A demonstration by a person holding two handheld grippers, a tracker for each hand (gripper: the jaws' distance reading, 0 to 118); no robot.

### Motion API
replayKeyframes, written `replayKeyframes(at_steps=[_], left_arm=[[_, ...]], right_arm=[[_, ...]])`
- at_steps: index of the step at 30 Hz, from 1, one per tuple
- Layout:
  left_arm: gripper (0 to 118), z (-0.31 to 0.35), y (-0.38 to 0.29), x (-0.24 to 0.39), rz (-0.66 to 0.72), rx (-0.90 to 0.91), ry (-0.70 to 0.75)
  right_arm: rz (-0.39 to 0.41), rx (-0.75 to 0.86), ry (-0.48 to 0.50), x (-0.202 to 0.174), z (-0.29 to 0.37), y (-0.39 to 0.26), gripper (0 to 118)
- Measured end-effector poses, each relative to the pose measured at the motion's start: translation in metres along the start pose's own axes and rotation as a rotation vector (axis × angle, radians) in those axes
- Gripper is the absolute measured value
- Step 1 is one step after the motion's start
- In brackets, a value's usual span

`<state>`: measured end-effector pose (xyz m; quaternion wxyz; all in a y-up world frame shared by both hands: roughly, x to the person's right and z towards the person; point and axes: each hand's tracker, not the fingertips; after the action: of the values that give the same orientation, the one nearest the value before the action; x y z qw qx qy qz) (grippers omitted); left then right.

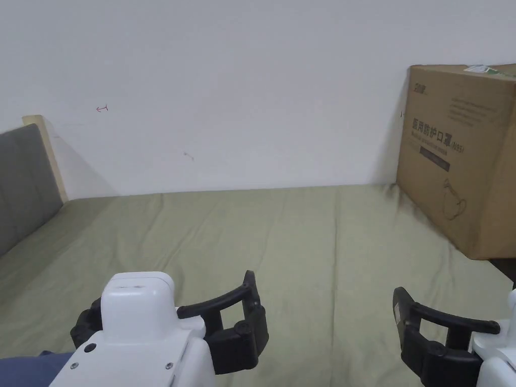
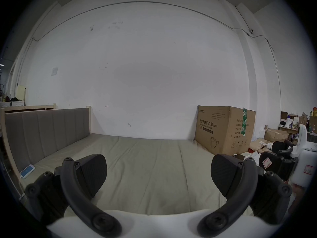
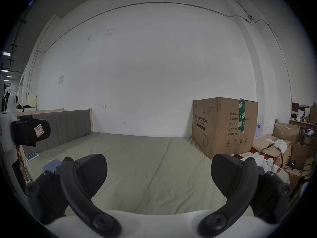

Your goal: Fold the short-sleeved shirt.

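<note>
A bit of blue cloth lies on the bed's near left part, mostly hidden behind my right gripper's jaw; its shape cannot be made out. A corner of the blue cloth also peeks out under my left gripper in the head view. My left gripper hovers low over the sheet, open, nothing between its jaws. My right gripper is open too and holds nothing. It hangs to the right of the left one, as the right gripper in the head view.
The bed has an olive sheet and a grey padded headboard on the left. A big cardboard box stands on its far right corner against the white wall. A phone lies by the headboard. Cartons clutter the floor right.
</note>
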<state>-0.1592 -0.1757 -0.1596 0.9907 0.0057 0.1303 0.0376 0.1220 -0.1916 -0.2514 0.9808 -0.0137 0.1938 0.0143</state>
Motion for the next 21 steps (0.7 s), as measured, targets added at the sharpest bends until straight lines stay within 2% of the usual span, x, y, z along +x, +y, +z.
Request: replayKeyframes(at_steps=[3, 12, 17, 21], left_arm=[[118, -0.002, -0.001, 0.003, -0.014, -0.010, 0.080], [118, -0.012, -0.002, 0.001, 0.031, -0.122, 0.138], [118, -0.013, -0.005, -0.002, 0.091, -0.143, 0.096], [118, -0.014, -0.005, -0.001, 0.101, -0.147, 0.123]], right_arm=[[0.007, -0.005, 0.001, -0.001, -0.001, -0.001, 118], [0.017, -0.017, 0.013, -0.005, -0.001, -0.002, 118], [0.017, -0.021, 0.016, -0.005, -0.001, -0.004, 118], [0.016, -0.024, 0.011, -0.004, -0.001, -0.005, 118]])
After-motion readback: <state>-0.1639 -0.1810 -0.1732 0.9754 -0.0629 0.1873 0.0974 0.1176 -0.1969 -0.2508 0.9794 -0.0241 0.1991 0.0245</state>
